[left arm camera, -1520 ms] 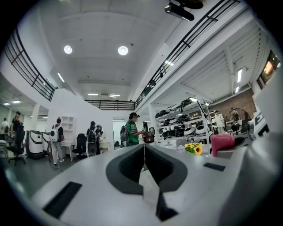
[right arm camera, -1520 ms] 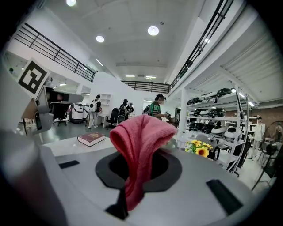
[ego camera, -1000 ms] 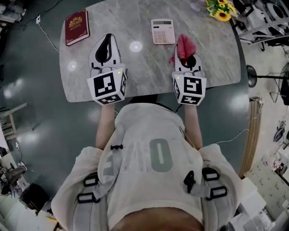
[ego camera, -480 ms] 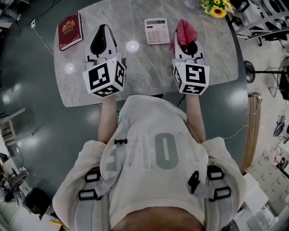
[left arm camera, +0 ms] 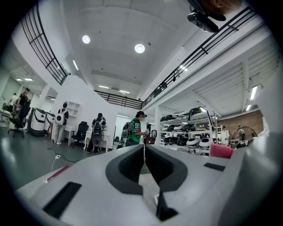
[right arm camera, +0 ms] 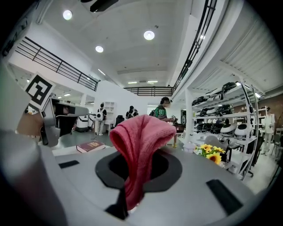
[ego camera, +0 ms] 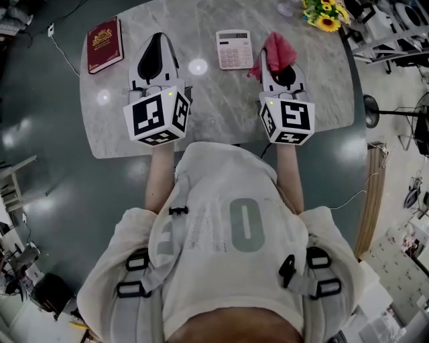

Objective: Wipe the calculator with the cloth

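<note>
A white calculator [ego camera: 234, 49] lies on the grey marble table [ego camera: 221, 100] near its far edge. My right gripper [ego camera: 279, 52] hovers just right of it, shut on a red cloth [ego camera: 276, 51] that bunches up over the jaws; the same cloth [right arm camera: 140, 150] droops from the closed jaws in the right gripper view. My left gripper [ego camera: 157, 41] is left of the calculator, above the table, shut with nothing between its jaws, as the left gripper view [left arm camera: 144, 152] shows. Both grippers point level, away from the person.
A dark red book [ego camera: 104, 44] lies at the table's far left; this book [right arm camera: 90, 146] also shows in the right gripper view. Sunflowers [ego camera: 324, 16] stand at the far right corner. The person stands against the table's near edge. People and shelves fill the room beyond.
Both grippers rose a little and moved farther out over the table. The cloth in the right gripper now sits beside the calculator's right edge.
</note>
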The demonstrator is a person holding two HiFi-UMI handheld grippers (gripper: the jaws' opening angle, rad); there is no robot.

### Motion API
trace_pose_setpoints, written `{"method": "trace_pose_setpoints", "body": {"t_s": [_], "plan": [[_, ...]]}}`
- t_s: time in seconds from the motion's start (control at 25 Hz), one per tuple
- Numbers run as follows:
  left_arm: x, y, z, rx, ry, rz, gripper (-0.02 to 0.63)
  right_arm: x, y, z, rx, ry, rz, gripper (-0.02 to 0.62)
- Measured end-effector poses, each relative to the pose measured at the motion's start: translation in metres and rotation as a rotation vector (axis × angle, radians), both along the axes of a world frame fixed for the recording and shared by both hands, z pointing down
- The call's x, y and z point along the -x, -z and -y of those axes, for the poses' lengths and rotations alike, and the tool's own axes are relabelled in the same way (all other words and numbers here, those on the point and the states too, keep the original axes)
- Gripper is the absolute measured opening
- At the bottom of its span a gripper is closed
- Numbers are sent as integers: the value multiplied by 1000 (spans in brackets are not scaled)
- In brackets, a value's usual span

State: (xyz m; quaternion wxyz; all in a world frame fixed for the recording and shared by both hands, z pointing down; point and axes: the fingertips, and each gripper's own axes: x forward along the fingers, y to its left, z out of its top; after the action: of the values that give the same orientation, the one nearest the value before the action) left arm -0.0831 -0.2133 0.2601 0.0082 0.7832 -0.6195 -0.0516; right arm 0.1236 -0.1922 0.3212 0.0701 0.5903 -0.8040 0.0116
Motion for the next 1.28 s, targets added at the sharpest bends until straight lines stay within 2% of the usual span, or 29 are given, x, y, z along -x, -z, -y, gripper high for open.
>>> {"method": "trace_pose_setpoints", "body": {"t_s": [0.24, 0.36, 0.4, 0.48, 0.52, 0.64, 0.72, 0.88, 1.12, 1.28], "plan": [[-2, -6, 1, 21, -16, -39, 23, 4, -5, -1, 13, 8, 1, 54], [-7, -8, 1, 24, -66, -88, 33, 4, -10, -2, 24, 12, 7, 54], [-10, -8, 1, 25, -96, -106, 73, 4, -11, -2, 27, 15, 13, 54], [-16, -8, 2, 29, -154, -140, 214, 5, -14, -5, 34, 22, 30, 55], [-18, -7, 2, 31, -174, -154, 263, 5, -16, -6, 38, 24, 35, 55], [-20, -9, 5, 43, -196, -183, 376, 7, -19, -8, 45, 26, 37, 55], [-20, -12, 9, 57, -195, -201, 422, 7, -19, -9, 45, 28, 37, 55], [-24, -18, 14, 86, -196, -216, 426, 4, -19, -8, 46, 26, 38, 55], [-34, -33, 28, 139, -206, -175, 426, 4, -25, -4, 66, 28, 37, 55], [-39, -62, 50, 231, -207, -151, 426, 6, -32, 0, 83, 34, 38, 55]]}}
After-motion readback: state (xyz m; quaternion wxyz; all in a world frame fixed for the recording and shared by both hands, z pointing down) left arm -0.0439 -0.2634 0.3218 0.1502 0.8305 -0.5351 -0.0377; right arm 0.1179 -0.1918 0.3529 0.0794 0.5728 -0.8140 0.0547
